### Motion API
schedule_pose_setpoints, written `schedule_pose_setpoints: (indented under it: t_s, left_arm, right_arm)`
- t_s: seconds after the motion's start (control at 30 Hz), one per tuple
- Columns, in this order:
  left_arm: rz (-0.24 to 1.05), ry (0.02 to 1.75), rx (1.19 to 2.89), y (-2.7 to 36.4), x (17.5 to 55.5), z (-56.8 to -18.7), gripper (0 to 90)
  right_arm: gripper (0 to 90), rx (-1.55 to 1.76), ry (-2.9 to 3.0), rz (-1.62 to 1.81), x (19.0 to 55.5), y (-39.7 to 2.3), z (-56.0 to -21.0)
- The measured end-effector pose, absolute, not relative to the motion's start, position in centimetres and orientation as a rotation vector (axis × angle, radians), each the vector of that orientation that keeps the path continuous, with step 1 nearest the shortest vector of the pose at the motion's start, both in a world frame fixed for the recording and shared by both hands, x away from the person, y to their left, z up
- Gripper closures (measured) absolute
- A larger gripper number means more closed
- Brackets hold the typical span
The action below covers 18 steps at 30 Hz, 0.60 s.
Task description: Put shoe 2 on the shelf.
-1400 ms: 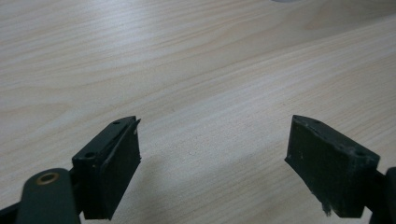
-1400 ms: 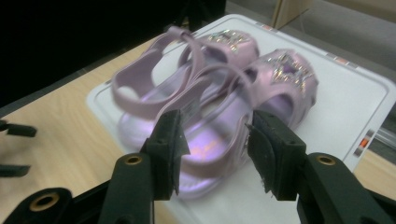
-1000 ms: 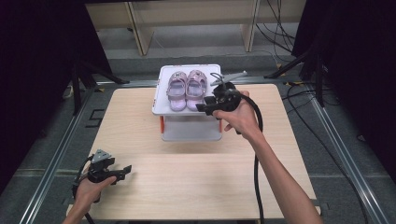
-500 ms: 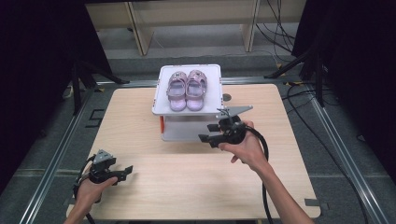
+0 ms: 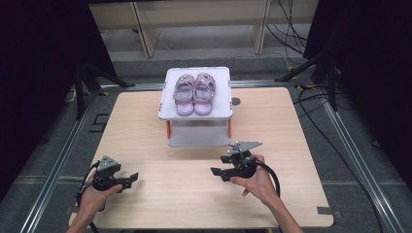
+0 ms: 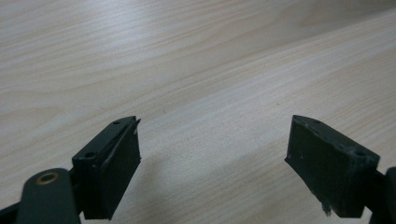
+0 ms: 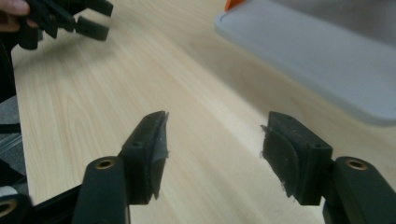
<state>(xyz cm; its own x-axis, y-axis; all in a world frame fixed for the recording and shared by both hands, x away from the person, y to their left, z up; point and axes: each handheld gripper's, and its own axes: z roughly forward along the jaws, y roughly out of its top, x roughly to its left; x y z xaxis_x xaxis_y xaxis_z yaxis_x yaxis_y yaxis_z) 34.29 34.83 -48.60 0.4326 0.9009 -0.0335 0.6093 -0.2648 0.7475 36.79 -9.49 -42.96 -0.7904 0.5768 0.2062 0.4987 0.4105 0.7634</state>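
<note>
Pink child sandals (image 5: 194, 92) sit paired on white two-tier plastic rack (image 5: 221, 109); right gripper (image 5: 224, 166) pulled back low, jaws just opened, empty; left gripper (image 5: 127, 178) released. Placement looks finished.

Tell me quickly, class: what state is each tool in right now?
Left tool: open, nothing between its jaws, bare table beneath.
Right tool: open and empty, its jaws having just been opening.

Both hands low and apart, the left gripper (image 5: 127, 178) gapes empty while the right gripper's (image 5: 221, 165) jaws, apparently level, have just been opening.
</note>
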Motion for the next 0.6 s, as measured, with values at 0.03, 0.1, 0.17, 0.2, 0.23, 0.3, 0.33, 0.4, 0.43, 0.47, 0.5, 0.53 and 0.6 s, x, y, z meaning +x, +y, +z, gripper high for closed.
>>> schedule_pose_setpoints:
  t_s: [0.03, 0.1, 0.17, 0.2, 0.23, 0.3, 0.33, 0.4, 0.43, 0.47, 0.5, 0.53, 0.6]
  left_arm:
    - [0.537, 1.255, 1.996, 34.9, 34.4, -48.6, 16.8]
    - [0.536, 1.259, 1.987, 34.9, 34.3, -48.6, 16.8]
    - [0.525, 1.263, 1.976, 34.8, 34.2, -48.6, 16.8]
    - [0.525, 1.262, 1.971, 34.8, 34.2, -48.7, 16.8]
    - [0.525, 1.267, 1.973, 34.8, 34.1, -48.6, 16.8]
    - [0.544, 1.241, 2.001, 35.0, 34.3, -48.6, 16.8]
    - [0.542, 1.248, 2.001, 35.0, 34.2, -48.7, 16.8]
    - [0.539, 1.258, 1.997, 35.0, 34.2, -48.7, 16.8]
    - [0.538, 1.258, 1.997, 35.0, 34.2, -48.7, 16.8]
    - [0.538, 1.259, 1.995, 35.0, 34.2, -48.7, 16.8]
    - [0.538, 1.26, 1.996, 35.0, 34.2, -48.7, 16.8]
    - [0.537, 1.262, 1.995, 35.0, 34.2, -48.7, 16.8]
    - [0.526, 1.275, 1.976, 34.9, 34.2, -48.7, 16.8]
  right_arm:
    - [38.2, 0.934, 2.555, 1.333, 36.6, -9.6, -43.5]
    - [36.6, 0.978, 2.567, 1.334, 36.0, -9.6, -44.1]
    - [34.4, 0.977, 2.558, 1.361, 35.4, -9.8, -44.8]
    - [33.8, 0.995, 2.565, 1.359, 35.1, -9.8, -44.9]
    - [33.0, 0.999, 2.558, 1.345, 35.0, -9.9, -44.9]
    - [31.8, 1.015, 2.557, 1.344, 34.6, -10.1, -45.0]
    - [31.5, 1.026, 2.559, 1.344, 34.5, -10.2, -45.2]
    - [29.1, 1.025, 2.545, 1.329, 34.2, -10.4, -45.4]
    - [28.9, 0.998, 2.542, 1.334, 34.3, -10.5, -45.6]
    - [28.9, 1.004, 2.539, 1.316, 34.2, -10.6, -45.7]
    - [28.8, 1.011, 2.538, 1.316, 34.1, -10.7, -45.9]
    - [28.4, 1.034, 2.544, 1.31, 34.0, -10.7, -46.0]
    - [27.8, 1.021, 2.539, 1.311, 34.1, -10.9, -46.4]
